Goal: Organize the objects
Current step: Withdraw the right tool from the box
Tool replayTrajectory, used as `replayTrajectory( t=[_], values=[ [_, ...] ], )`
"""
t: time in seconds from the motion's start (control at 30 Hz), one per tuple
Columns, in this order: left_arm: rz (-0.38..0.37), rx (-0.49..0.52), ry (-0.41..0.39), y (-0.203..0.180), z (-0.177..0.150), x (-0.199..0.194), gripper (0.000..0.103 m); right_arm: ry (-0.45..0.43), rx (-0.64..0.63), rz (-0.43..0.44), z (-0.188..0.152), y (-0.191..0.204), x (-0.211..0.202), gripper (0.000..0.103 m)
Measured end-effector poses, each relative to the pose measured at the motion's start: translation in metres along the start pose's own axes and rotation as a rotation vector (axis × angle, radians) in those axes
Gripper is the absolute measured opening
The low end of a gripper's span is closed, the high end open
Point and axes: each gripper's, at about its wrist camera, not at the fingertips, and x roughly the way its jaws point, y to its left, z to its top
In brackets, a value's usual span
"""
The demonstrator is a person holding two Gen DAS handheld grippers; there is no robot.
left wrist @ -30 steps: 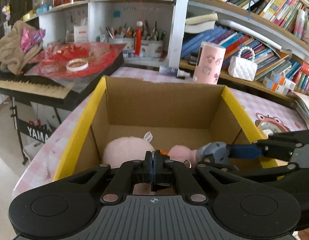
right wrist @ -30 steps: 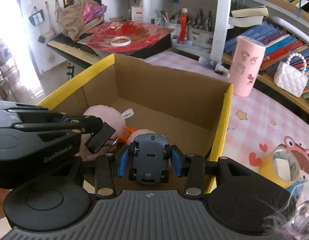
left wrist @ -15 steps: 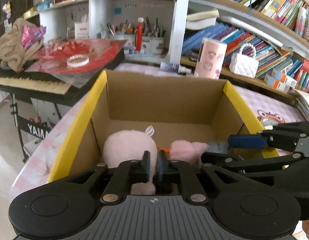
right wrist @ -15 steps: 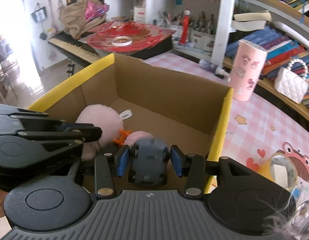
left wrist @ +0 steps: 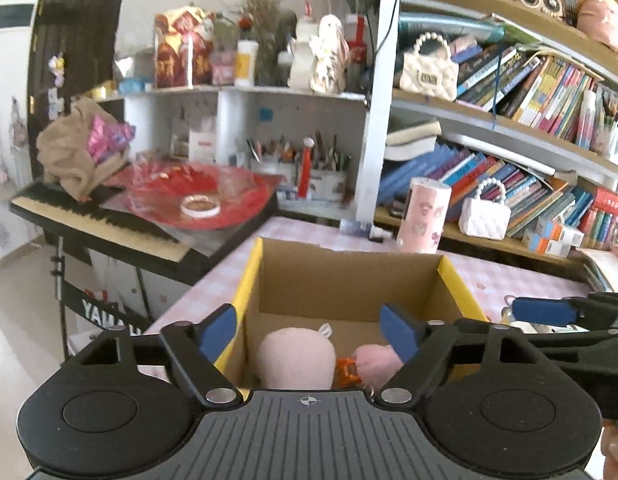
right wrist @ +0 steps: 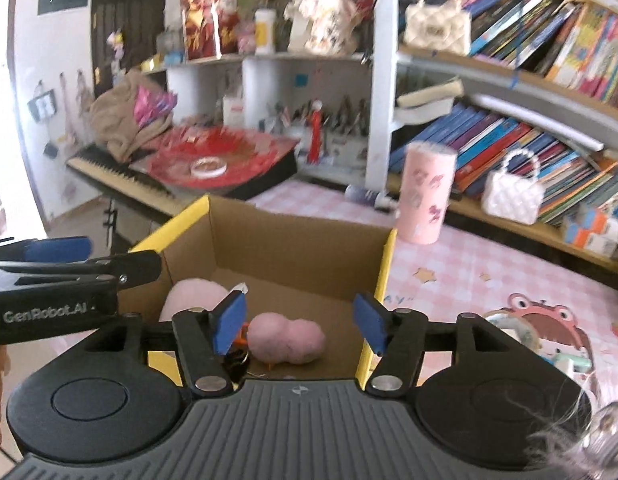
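Left wrist: left gripper just opened wide, empty | right gripper just opened, empty

Bright daylight, blown-out glare at left edge; fisheye warp at rims; right-wrist view motion-blurred, approx. throughout.

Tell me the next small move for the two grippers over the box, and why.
Probably lift both clear of the box and turn toward the table for another item. The left gripper and right gripper have just been opening, nothing between their jaws. The pink plush already lies inside; the pink cup stands outside.
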Motion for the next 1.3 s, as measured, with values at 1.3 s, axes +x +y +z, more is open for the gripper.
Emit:
replayTrajectory(
  t=[1.3],
  values=[
    [-0.156, 0.104, 0.23, 0.01, -0.104, -0.102, 0.096, 0.116, 0.133, -0.355, -0.134, 0.065, -0.135, 0.096]
  ],
)
